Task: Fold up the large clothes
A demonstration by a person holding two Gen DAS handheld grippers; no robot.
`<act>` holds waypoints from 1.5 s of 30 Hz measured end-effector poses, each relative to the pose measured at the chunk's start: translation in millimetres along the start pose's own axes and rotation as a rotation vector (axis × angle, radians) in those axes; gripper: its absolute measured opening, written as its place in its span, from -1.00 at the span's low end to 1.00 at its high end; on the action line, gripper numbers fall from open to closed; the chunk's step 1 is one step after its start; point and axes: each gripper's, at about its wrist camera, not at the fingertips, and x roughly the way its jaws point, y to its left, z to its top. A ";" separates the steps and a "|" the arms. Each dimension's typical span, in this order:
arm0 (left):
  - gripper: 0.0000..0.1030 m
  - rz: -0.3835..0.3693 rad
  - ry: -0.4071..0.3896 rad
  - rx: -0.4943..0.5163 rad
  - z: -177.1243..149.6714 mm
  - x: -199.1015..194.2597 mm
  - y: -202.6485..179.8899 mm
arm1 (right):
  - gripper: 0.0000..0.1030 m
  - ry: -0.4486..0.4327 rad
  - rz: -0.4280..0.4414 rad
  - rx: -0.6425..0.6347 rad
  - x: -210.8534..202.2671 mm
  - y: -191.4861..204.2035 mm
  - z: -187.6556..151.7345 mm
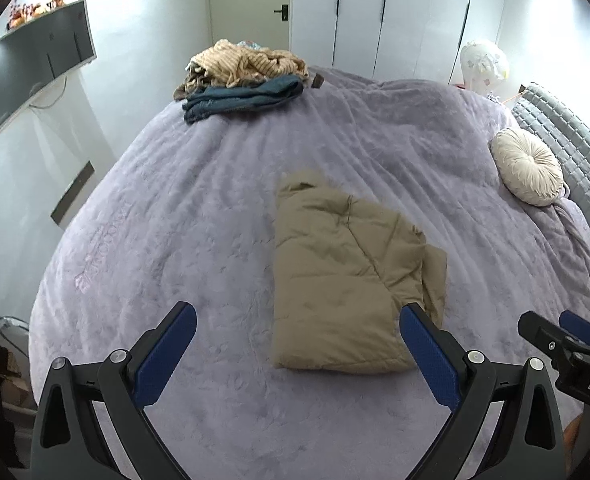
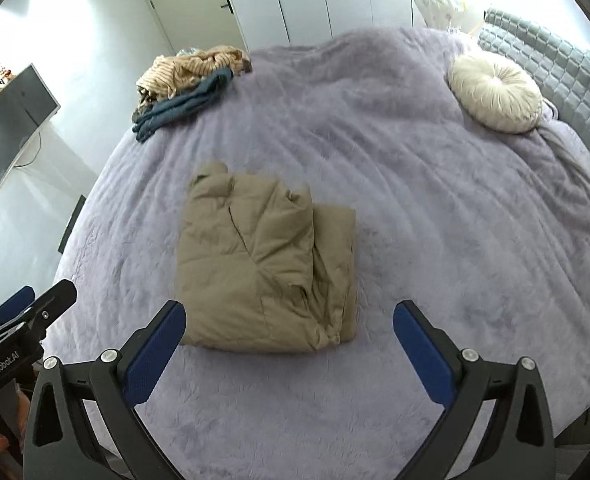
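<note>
left view: right gripper [image 1: 567, 332] at 3 o'clock edge | right view: left gripper [image 2: 35, 304] at 9 o'clock edge | both grippers: jaws wide, gripping nothing | jacket [image 2: 263, 268]: folded, mid-bed [image 2: 415, 200], long axis 6-to-12 o'clock, narrow end toward 12

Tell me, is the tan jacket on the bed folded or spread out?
Folded. The tan jacket lies on the bed as a compact rectangular bundle with layered edges on one side; neither gripper touches it.
</note>
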 end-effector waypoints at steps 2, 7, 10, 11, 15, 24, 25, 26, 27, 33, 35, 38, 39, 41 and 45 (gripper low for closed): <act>0.97 0.026 -0.013 0.012 -0.4 -4.4 -1.7 | 1.00 -0.013 -0.010 -0.009 -2.2 3.4 2.3; 0.97 0.056 -0.010 0.022 -0.7 -4.8 -1.3 | 1.00 -0.033 -0.020 -0.027 -7.4 13.2 3.8; 0.97 0.054 -0.004 0.017 -2.3 -4.6 -0.5 | 1.00 -0.043 -0.031 -0.036 -10.6 16.3 1.8; 0.97 0.055 -0.003 0.015 -3.3 -4.6 -0.2 | 1.00 -0.045 -0.035 -0.039 -11.3 16.7 1.9; 0.97 0.055 -0.003 0.010 -4.2 -4.9 0.5 | 1.00 -0.046 -0.042 -0.053 -11.9 18.3 3.0; 0.97 0.056 -0.006 0.009 -4.5 -3.9 -0.8 | 1.00 -0.037 -0.047 -0.057 -10.6 19.4 5.9; 0.97 0.055 -0.004 0.009 -4.7 -3.5 -1.3 | 1.00 -0.038 -0.047 -0.055 -11.0 19.9 5.2; 0.97 0.054 -0.003 0.008 -4.6 -3.3 -1.5 | 1.00 -0.038 -0.047 -0.054 -11.1 20.3 5.2; 0.97 0.053 -0.002 0.008 -3.8 -2.9 -1.6 | 1.00 -0.037 -0.048 -0.054 -11.0 20.4 5.5; 0.97 0.052 -0.002 0.009 -3.1 -2.5 -2.4 | 1.00 -0.038 -0.055 -0.052 -9.9 17.3 5.8; 0.97 0.050 -0.001 0.010 -2.1 -1.7 -2.8 | 1.00 -0.036 -0.057 -0.049 -8.8 16.1 5.2; 0.97 0.053 0.000 0.010 -2.9 -2.1 -4.1 | 1.00 -0.030 -0.056 -0.050 -6.5 13.3 6.4; 0.97 0.053 0.000 0.010 -2.6 -1.7 -4.6 | 1.00 -0.030 -0.056 -0.049 -6.2 13.1 6.2; 0.97 0.053 0.000 0.009 -2.4 -1.3 -4.8 | 1.00 -0.029 -0.055 -0.050 -5.9 12.6 6.8; 0.97 0.054 0.001 0.009 -2.4 -1.3 -4.5 | 1.00 -0.030 -0.054 -0.050 -6.2 12.6 6.2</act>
